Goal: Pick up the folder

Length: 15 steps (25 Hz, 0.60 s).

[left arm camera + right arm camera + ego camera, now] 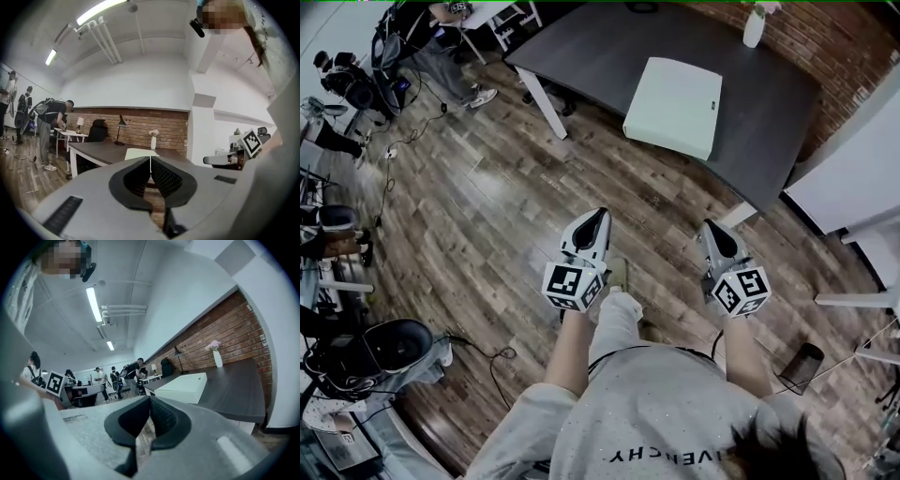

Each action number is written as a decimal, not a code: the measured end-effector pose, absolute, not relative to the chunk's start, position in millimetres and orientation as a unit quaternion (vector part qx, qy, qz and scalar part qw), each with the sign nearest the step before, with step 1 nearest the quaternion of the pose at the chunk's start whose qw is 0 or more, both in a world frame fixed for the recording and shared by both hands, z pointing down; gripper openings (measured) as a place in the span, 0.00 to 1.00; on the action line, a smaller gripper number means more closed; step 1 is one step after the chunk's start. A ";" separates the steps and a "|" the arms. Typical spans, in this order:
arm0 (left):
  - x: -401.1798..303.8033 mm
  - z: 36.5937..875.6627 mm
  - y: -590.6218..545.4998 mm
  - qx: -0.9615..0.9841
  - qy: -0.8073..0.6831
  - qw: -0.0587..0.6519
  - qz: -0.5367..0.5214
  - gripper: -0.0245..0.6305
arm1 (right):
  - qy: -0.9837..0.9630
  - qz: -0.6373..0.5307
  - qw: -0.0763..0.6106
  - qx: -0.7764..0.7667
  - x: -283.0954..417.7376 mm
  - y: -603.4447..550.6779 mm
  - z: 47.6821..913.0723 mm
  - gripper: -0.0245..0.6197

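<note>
The folder (673, 105) is a thick white binder lying flat on the dark table (591, 47), near its front edge. It also shows ahead in the left gripper view (139, 153) and the right gripper view (182, 387). Both grippers are held over the wooden floor, short of the table and apart from the folder. My left gripper (599, 216) points level at the table with its jaws shut and nothing between them (150, 160). The right gripper (710, 226) is beside it, also shut and empty (150, 399).
A white vase (754, 26) with flowers stands at the table's far end by the brick wall (225, 333). A white table leg (543, 103) and a white wall (853, 178) flank the approach. Cables (403, 141) and several people (49, 126) are off to the left.
</note>
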<state>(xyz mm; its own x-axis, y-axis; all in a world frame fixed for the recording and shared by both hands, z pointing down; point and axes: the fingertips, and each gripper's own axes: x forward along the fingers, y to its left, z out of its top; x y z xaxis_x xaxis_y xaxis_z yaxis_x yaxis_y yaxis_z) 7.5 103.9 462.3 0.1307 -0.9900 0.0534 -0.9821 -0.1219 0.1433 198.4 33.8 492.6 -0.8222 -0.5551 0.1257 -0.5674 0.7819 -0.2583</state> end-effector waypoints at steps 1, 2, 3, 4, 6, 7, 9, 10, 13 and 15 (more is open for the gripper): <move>2.9 461.3 93.1 0.754 -0.653 0.070 -0.026 0.04 | -0.941 0.150 0.020 0.304 192.5 25.5 493.6 0.04; -2.4 460.2 81.8 0.759 -0.648 0.067 -0.023 0.04 | -0.938 0.157 0.019 0.309 185.9 16.9 494.8 0.04; -8.4 459.6 70.8 0.763 -0.642 0.066 -0.020 0.04 | -0.935 0.164 0.019 0.313 178.8 8.6 496.5 0.04; -15.0 460.1 60.3 0.767 -0.638 0.067 -0.019 0.04 | -0.933 0.169 0.020 0.317 171.3 1.1 498.8 0.04; -29.3 463.9 39.7 0.774 -0.629 0.076 -0.019 0.04 | -0.929 0.174 0.025 0.325 155.5 -13.3 503.1 0.04; -36.5 466.4 29.0 0.777 -0.624 0.081 -0.018 0.04 | -0.928 0.175 0.028 0.328 146.9 -21.0 504.6 0.04; -49.3 471.6 8.2 0.786 -0.612 0.087 -0.012 0.04 | -0.925 0.176 0.034 0.334 130.0 -36.2 507.9 0.04; -54.7 474.4 -1.4 0.790 -0.607 0.090 -0.009 0.04 | -0.924 0.179 0.036 0.337 122.8 -43.1 510.6 0.04; -69.9 484.0 -27.3 0.798 -0.595 0.099 -0.006 0.04 | -0.918 0.189 0.044 0.347 105.6 -62.2 522.0 0.04; -78.8 491.1 -41.9 0.802 -0.588 0.106 -0.005 0.04 | -0.913 0.195 0.047 0.354 96.1 -72.8 529.3 0.04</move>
